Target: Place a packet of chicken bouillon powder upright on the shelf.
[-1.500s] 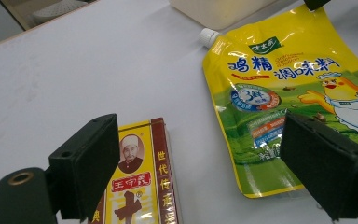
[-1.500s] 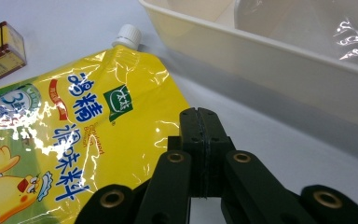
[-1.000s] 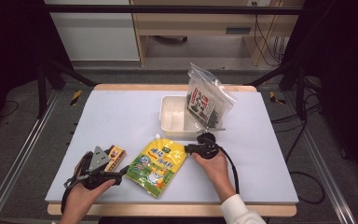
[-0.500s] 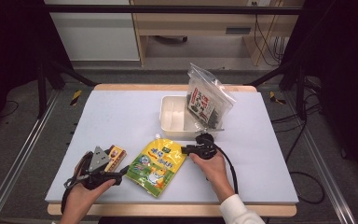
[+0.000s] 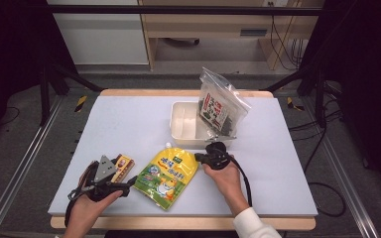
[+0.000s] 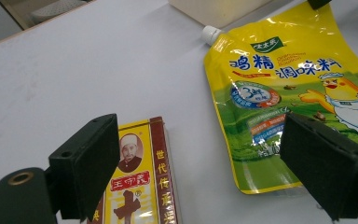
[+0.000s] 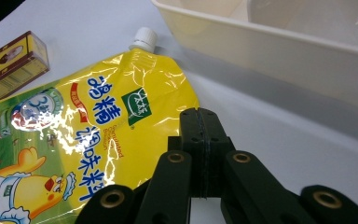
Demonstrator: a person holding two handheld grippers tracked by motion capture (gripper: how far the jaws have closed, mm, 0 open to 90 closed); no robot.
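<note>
White tabletop (image 5: 129, 119) under the high view, dark room all around, a wooden shelf at the back. Near the front edge lies the yellow spouted pouch (image 5: 167, 171), flat, cap toward the beige tray (image 5: 178, 124). A clear bag of dark seaweed (image 5: 219, 108) leans against the tray's right end. Right gripper (image 5: 197, 157) sits at the pouch's upper right corner, touching or just beside it, I cannot tell which from up here. Left gripper (image 5: 131, 179) rests low at the pouch's lower left, the small yellow-and-brown box (image 5: 122, 163) just beside it.

Over to the left gripper view: left gripper (image 6: 205, 172) has its 2 black jaws spread wide, nothing pinched. The box (image 6: 140, 182) lies by 1 jaw, the pouch (image 6: 289, 93) reaches the other, bare table between them.

Now the right gripper view: right gripper (image 7: 200, 116) with jaws pressed tight together, they have just been closing, and nothing sits between them. The tip hovers just off the pouch's (image 7: 88, 140) edge near its top corner, white cap (image 7: 143, 38) beyond, the tray wall (image 7: 270, 51) close behind, the box (image 7: 11, 65) off at the far left.
</note>
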